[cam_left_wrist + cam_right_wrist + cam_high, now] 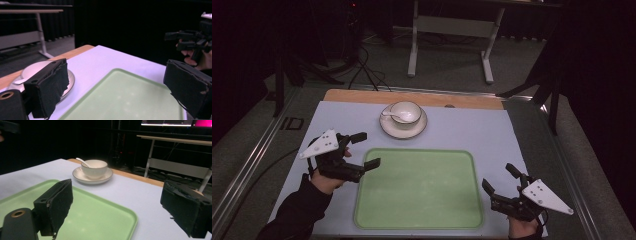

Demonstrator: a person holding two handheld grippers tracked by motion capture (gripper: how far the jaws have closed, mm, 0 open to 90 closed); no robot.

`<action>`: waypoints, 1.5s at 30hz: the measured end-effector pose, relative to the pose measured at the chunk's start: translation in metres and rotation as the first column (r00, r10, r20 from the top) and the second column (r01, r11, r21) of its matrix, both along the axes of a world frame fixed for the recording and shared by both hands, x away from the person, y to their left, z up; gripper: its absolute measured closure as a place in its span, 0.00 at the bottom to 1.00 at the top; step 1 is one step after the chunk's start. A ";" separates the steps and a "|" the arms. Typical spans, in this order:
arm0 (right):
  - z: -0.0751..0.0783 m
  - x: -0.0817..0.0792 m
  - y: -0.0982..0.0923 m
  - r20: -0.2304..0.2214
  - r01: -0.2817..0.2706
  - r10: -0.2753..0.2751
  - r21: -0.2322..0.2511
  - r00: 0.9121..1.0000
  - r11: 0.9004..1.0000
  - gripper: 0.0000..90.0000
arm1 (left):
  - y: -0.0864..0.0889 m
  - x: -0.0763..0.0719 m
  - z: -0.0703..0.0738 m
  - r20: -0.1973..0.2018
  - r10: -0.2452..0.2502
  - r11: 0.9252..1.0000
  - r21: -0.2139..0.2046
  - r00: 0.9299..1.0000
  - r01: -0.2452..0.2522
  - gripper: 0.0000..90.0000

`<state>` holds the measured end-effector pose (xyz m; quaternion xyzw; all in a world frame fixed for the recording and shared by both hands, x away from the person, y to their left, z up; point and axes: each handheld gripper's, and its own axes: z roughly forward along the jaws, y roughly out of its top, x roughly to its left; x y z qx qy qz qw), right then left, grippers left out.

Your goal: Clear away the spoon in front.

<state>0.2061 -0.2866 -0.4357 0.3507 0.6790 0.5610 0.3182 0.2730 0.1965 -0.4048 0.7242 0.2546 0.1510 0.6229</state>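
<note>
The left gripper hovers over the table at the green tray's left edge, jaws spread wide and holding nothing. Beyond the tray's far edge, a white bowl with a spoon in it sits on a saucer, well apart from both grippers. The right gripper hangs at the tray's right edge, jaws likewise wide apart and empty.

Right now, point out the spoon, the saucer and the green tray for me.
spoon [82, 162], right gripper view, on its handle.
saucer [387, 129], high view, on its bare left rim.
green tray [419, 190], high view, on its bare middle.
</note>
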 end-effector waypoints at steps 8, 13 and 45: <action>0.001 -0.002 0.003 0.011 -0.011 0.011 -0.006 1.000 1.000 0.12 | -0.004 0.038 0.004 -0.089 0.106 0.991 -0.075 0.990 -0.113 0.16; 0.002 -0.002 0.003 0.014 -0.017 0.017 -0.004 1.000 1.000 0.12 | -0.008 0.060 -0.002 -0.140 0.187 0.976 -0.086 0.972 -0.200 0.22; 0.000 0.002 0.003 -0.004 -0.049 0.049 0.008 0.999 0.999 0.12 | -0.017 0.159 -0.087 -0.619 0.394 0.809 -0.117 0.680 -0.575 0.42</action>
